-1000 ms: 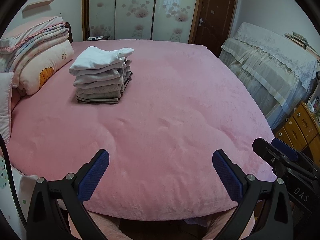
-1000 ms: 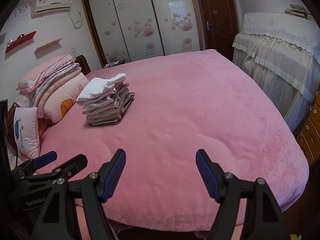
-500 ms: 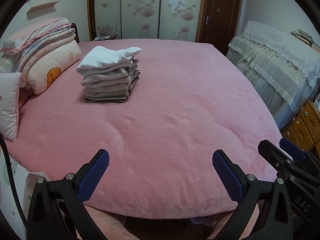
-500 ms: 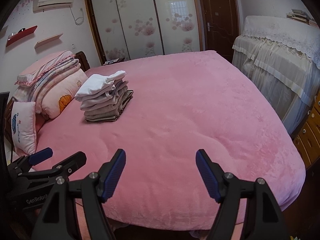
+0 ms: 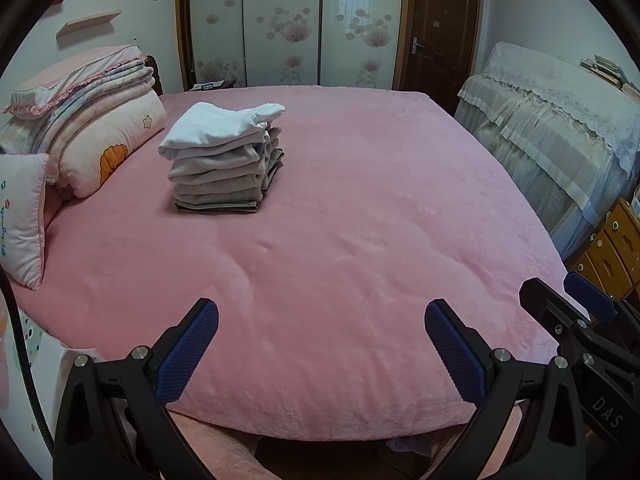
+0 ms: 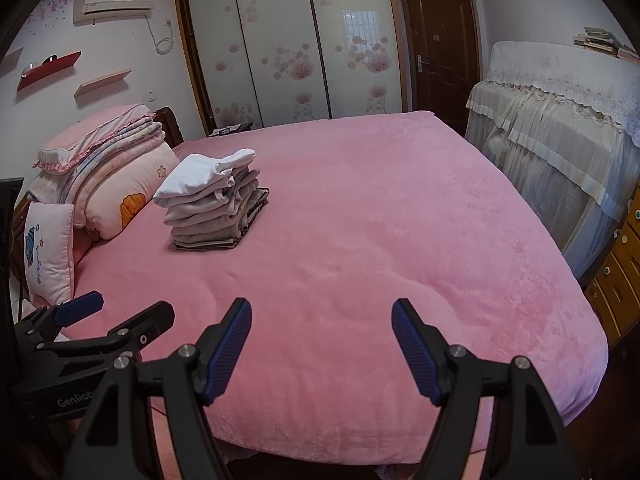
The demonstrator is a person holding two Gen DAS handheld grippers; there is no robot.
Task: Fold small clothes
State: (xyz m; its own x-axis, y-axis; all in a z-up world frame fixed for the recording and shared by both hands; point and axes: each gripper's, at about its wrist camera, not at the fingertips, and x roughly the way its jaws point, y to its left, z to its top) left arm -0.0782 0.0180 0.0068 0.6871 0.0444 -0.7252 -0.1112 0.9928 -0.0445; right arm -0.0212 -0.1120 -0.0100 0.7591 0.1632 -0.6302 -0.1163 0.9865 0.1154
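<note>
A stack of several folded small clothes [image 5: 224,160] [image 6: 212,200], white on top and grey-beige below, rests on the pink bed [image 5: 340,240] [image 6: 360,240] toward its far left. My left gripper [image 5: 320,344] hovers open above the bed's near edge, nothing between its blue pads. My right gripper [image 6: 322,344] also stands open over the near edge, empty, far from the stack. In the left wrist view the right gripper [image 5: 576,308] shows at the right edge; in the right wrist view the left gripper [image 6: 120,316] shows at the lower left.
Folded quilts and pillows [image 5: 92,128] [image 6: 100,172] lie at the bed's left end. A lace-covered piece of furniture [image 5: 560,120] [image 6: 560,120] stands right of the bed, with wooden drawers [image 5: 612,248] nearer. Sliding wardrobe doors [image 6: 288,48] and a brown door [image 5: 440,32] are behind.
Both views have shifted slightly, so the stack sits a little further right and lower in the left wrist view. Both grippers stay open and empty.
</note>
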